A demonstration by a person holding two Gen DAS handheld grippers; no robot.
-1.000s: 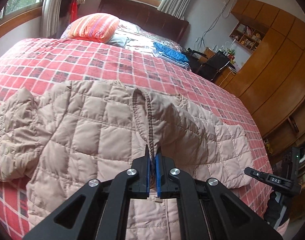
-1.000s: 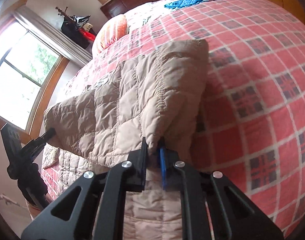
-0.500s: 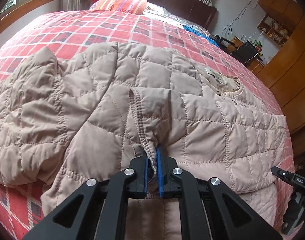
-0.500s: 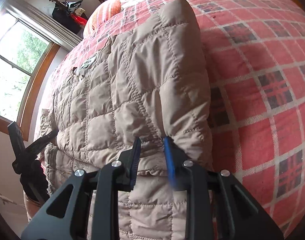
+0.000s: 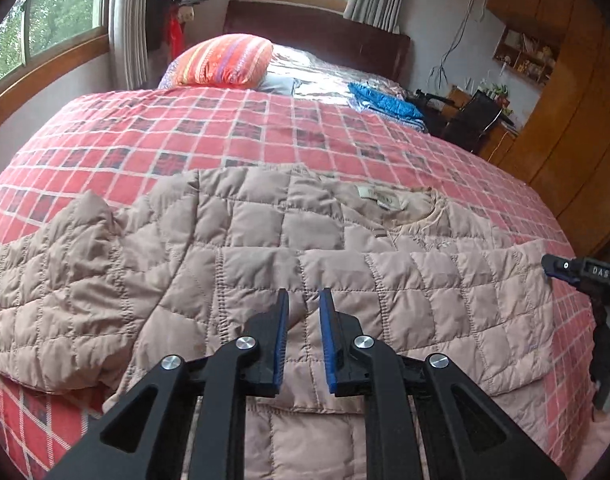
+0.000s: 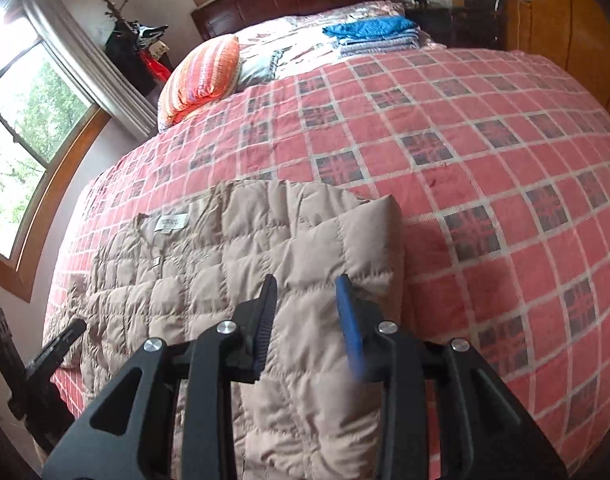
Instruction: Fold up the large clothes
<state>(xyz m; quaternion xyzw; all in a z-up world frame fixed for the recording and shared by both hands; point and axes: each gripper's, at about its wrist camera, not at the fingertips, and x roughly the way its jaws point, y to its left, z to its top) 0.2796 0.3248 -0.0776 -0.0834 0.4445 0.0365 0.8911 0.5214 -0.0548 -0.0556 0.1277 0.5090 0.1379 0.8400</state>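
A beige quilted jacket point(image 5: 289, 248) lies spread on the red checked bedspread point(image 5: 225, 136), its collar label facing up. The lower part is folded up over the body, and one sleeve bunches at the left. My left gripper point(image 5: 303, 297) hovers open just above the folded edge, with nothing between its blue pads. In the right wrist view the jacket point(image 6: 209, 280) shows its folded right side, and my right gripper point(image 6: 307, 282) stands open over it, holding nothing. The other gripper point(image 5: 577, 272) shows at the right edge of the left view.
An orange striped pillow point(image 5: 221, 60) and a stack of folded blue cloth point(image 5: 385, 106) sit near the dark headboard point(image 5: 325, 44). Wooden cabinets point(image 5: 577, 100) line the right side, windows the left. Bare bedspread point(image 6: 485, 160) stretches beyond and right of the jacket.
Both grippers carried the jacket's edge forward and laid it on the body. The right one let go half a second ago; the left has now let go too, and both pulled back.
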